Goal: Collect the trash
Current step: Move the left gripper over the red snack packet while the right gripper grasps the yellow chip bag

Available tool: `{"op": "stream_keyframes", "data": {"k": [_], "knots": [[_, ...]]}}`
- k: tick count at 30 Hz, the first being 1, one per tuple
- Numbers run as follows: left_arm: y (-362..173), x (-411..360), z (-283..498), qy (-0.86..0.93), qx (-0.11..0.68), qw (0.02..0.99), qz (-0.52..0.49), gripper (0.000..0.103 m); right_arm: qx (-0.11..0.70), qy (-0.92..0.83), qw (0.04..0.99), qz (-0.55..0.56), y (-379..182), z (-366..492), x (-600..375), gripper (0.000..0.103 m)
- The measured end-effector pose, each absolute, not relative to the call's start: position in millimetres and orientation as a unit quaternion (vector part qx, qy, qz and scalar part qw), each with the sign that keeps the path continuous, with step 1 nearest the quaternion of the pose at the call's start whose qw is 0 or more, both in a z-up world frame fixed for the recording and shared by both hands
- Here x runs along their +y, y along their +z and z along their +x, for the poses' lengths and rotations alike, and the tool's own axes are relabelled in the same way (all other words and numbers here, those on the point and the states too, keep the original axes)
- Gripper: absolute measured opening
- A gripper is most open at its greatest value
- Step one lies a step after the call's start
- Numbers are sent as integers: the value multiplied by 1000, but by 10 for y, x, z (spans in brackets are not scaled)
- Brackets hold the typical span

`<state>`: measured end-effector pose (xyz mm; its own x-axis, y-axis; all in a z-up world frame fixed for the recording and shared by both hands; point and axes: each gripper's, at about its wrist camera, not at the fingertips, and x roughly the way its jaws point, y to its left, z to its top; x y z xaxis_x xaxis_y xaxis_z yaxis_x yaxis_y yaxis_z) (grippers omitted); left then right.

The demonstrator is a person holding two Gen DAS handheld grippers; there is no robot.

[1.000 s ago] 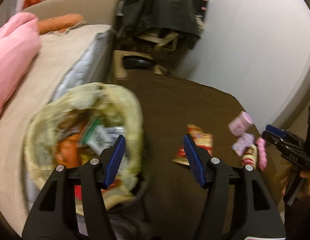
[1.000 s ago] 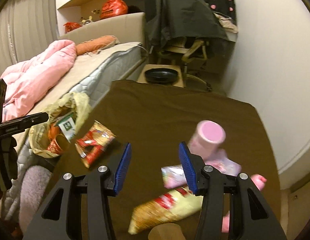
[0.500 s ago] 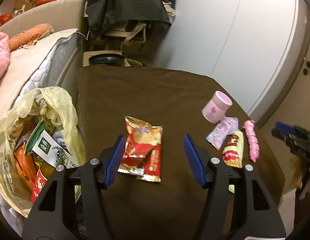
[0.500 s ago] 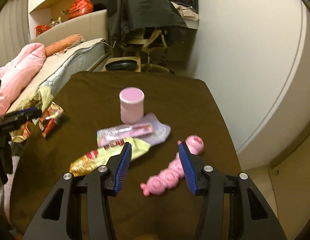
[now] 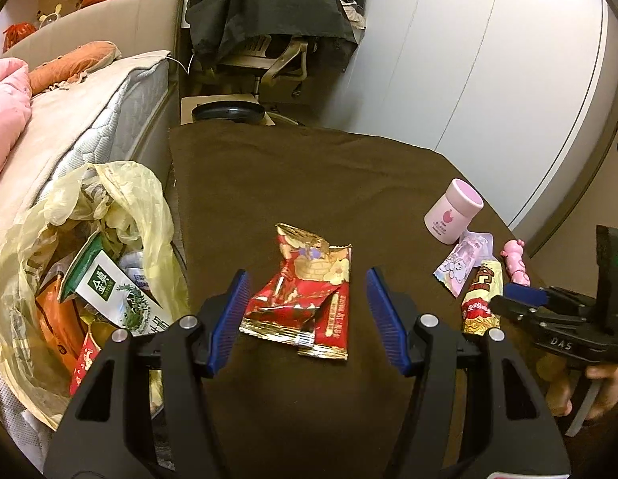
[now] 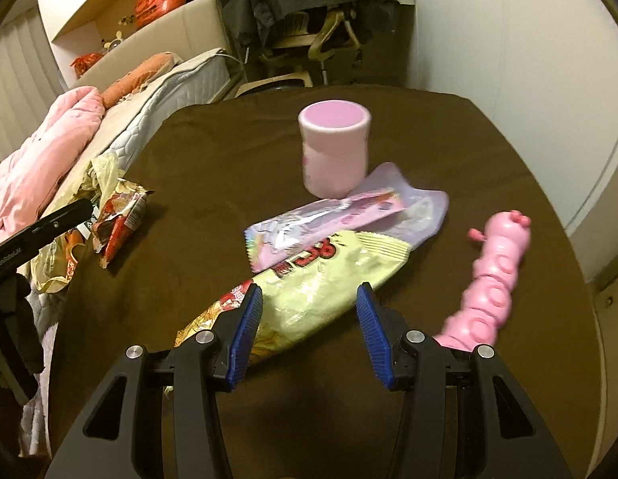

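Note:
My left gripper point(image 5: 307, 291) is open, its jaws on either side of a red and gold snack wrapper point(image 5: 305, 299) on the brown table point(image 5: 309, 183). A yellow trash bag point(image 5: 69, 271) full of rubbish hangs at the table's left edge. My right gripper point(image 6: 309, 307) is open over a pale yellow-green snack packet point(image 6: 305, 291). A lilac wrapper point(image 6: 340, 215) lies just beyond it. The red wrapper also shows in the right wrist view point(image 6: 119, 219).
A pink jar point(image 6: 334, 151) stands upright behind the lilac wrapper. A pink caterpillar toy point(image 6: 492, 279) lies to the right. A bed with a pink blanket point(image 6: 41, 151) runs along the left. A draped chair point(image 5: 269, 20) stands behind the table.
My left gripper has swung from over the trash bag to the red wrapper and closed in on it. My right gripper has moved right and down onto the yellow-green packet.

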<state>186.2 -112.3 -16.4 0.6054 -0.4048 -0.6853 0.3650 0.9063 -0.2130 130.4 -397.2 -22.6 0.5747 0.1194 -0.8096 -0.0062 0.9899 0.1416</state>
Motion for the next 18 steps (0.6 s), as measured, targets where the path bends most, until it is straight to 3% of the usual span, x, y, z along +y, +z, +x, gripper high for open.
{"op": "stream_keyframes", "data": {"k": [11, 18], "knots": [[-352, -1106, 2078, -245, 424, 870, -58, 57, 468, 31, 883, -27, -177, 961, -3989, 46], [-383, -1388, 1927, -288, 433, 852, -49, 57, 444, 43, 892, 76, -70, 885, -4232, 46]]}}
